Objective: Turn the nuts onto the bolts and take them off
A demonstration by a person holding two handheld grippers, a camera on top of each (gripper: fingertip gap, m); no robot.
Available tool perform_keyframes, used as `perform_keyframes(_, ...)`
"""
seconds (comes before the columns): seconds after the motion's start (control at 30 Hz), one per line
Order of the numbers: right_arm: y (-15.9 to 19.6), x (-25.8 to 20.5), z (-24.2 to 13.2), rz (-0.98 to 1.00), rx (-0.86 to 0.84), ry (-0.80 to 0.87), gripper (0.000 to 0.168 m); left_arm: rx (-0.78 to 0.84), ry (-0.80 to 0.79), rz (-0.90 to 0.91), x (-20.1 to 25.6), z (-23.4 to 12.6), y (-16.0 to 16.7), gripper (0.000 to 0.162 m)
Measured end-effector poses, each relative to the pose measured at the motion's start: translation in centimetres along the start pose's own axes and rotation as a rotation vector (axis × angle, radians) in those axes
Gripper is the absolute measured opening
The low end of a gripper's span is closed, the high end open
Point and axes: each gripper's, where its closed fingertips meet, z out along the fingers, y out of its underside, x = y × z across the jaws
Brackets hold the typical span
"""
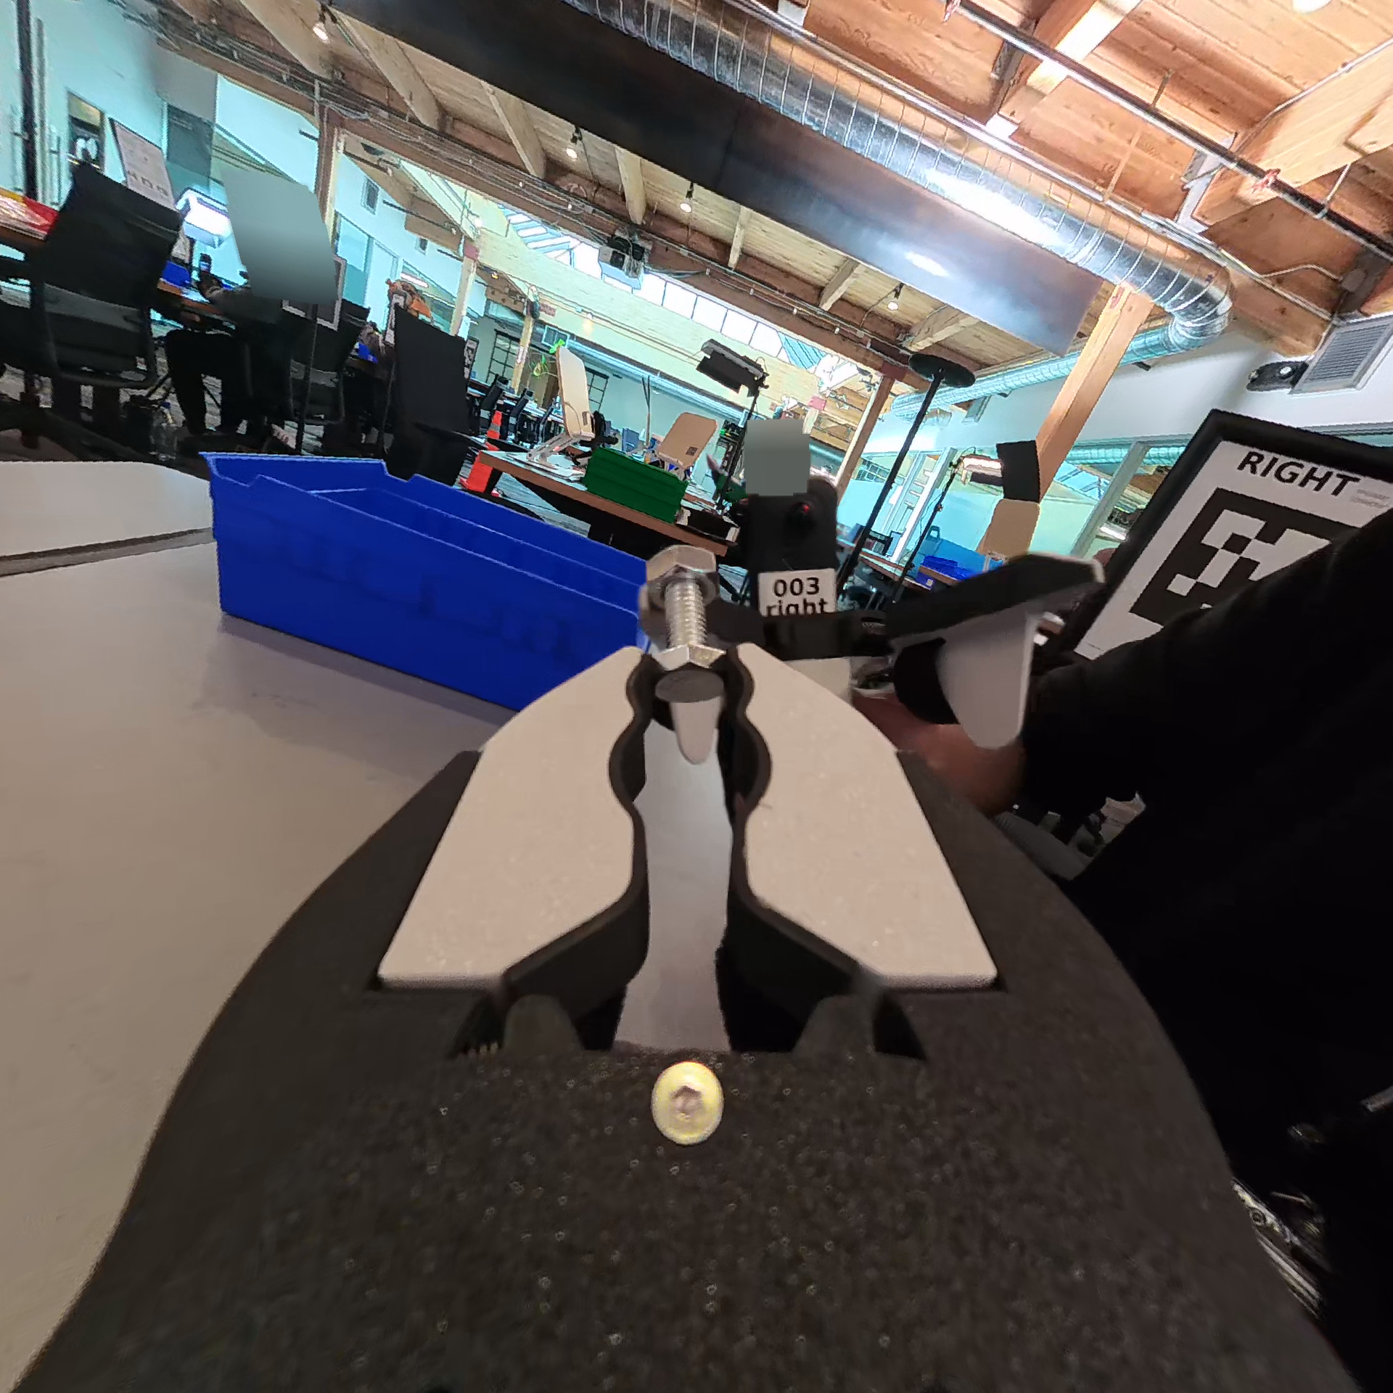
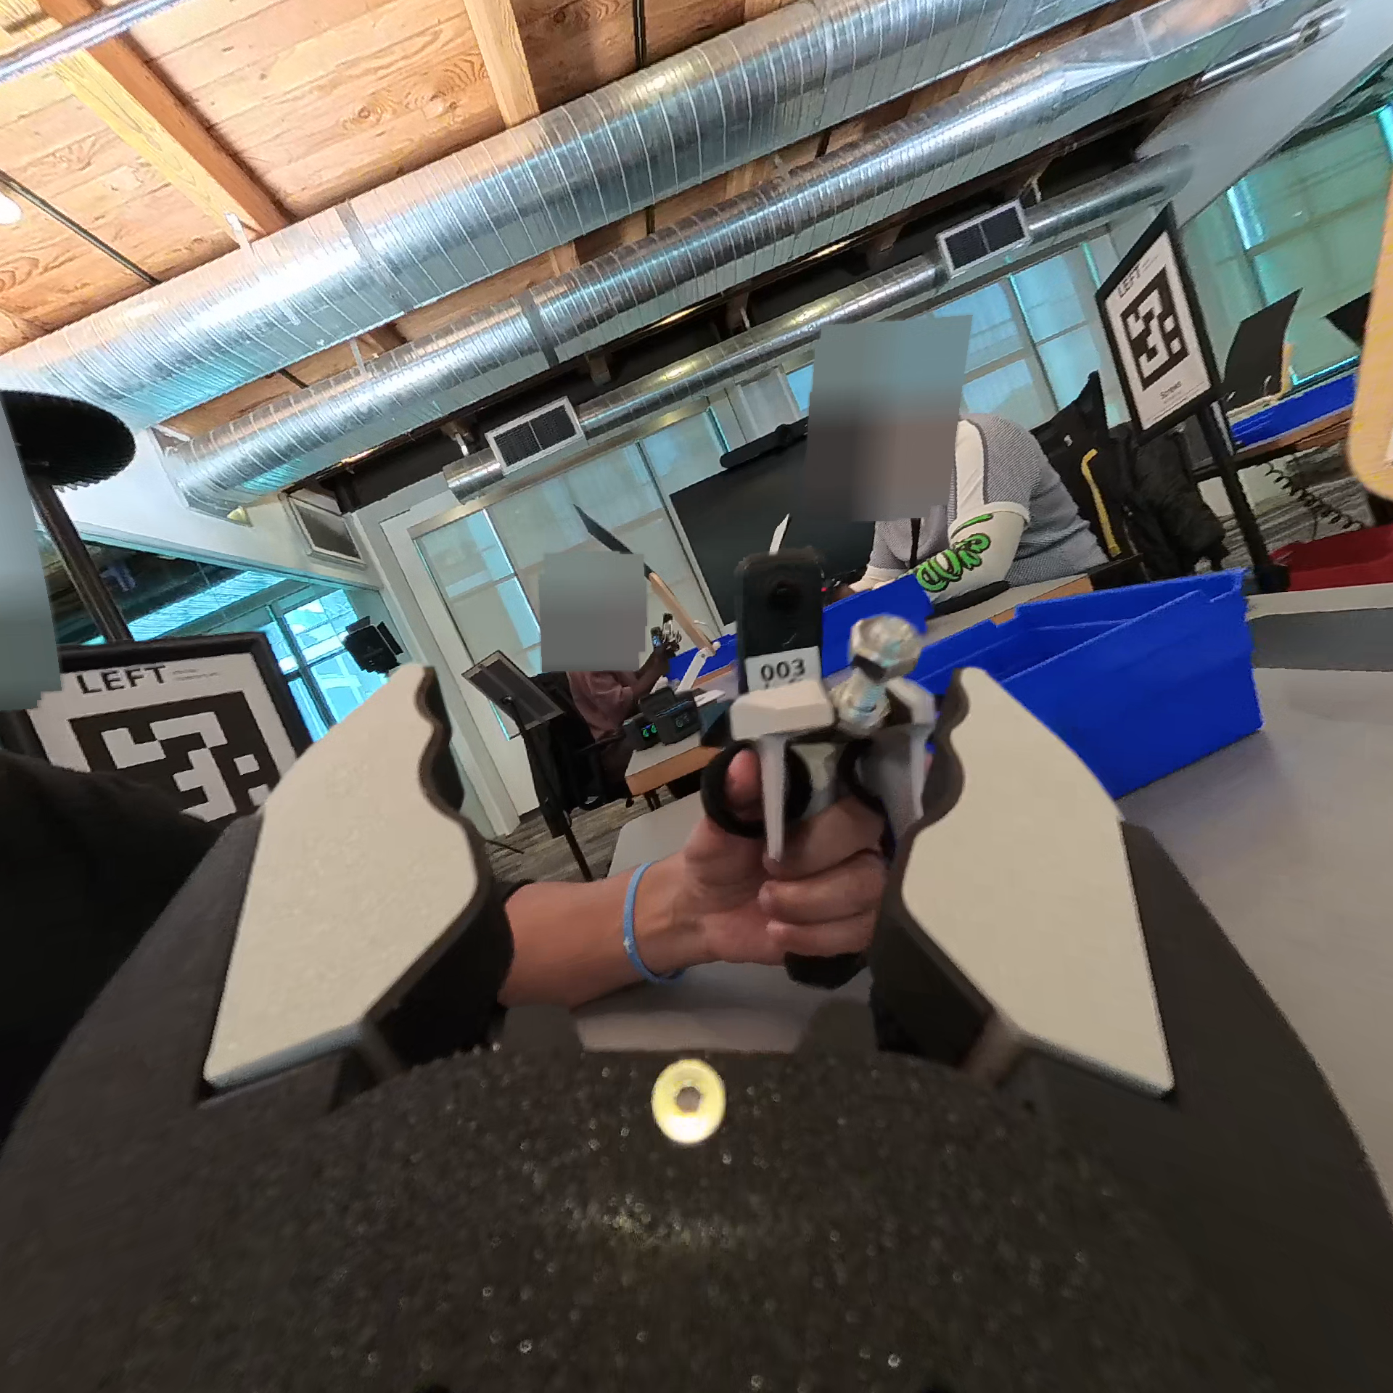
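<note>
left wrist view: left gripper [image 1: 687, 671] pinches the bolt [image 1: 682, 614] head, shank pointing up and away, nut [image 1: 681, 564] at its tip; right gripper [image 2: 697, 742] gapes empty, facing it.

White printed label [image 1: 796, 595] on black camera, centre right of left wrist view, framed black-and-white marker placard [image 1: 1266, 543] at right edge, matching label [image 2: 782, 669] on camera above left gripper [image 2: 863, 720], marker placards lower left [image 2: 173, 731] and upper right [image 2: 1153, 332], wording not transcribed.

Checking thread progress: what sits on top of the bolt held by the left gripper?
A nut sits at the bolt tip; left gripper hides the head's sides.
</note>
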Motion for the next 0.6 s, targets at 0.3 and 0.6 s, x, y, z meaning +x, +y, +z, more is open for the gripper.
perform_keyframes(0.3,-1.4,1.4,4.3,0.080,0.045,-0.054,0.121,0.002,0.018,0.008,0.5,0.4,0.3,0.017)
perform_keyframes(0.6,-0.1,0.5,3.5,0.105,0.023,-0.064,0.122,0.032,0.001,-0.011,-0.1,-0.2,-0.4,0.017)
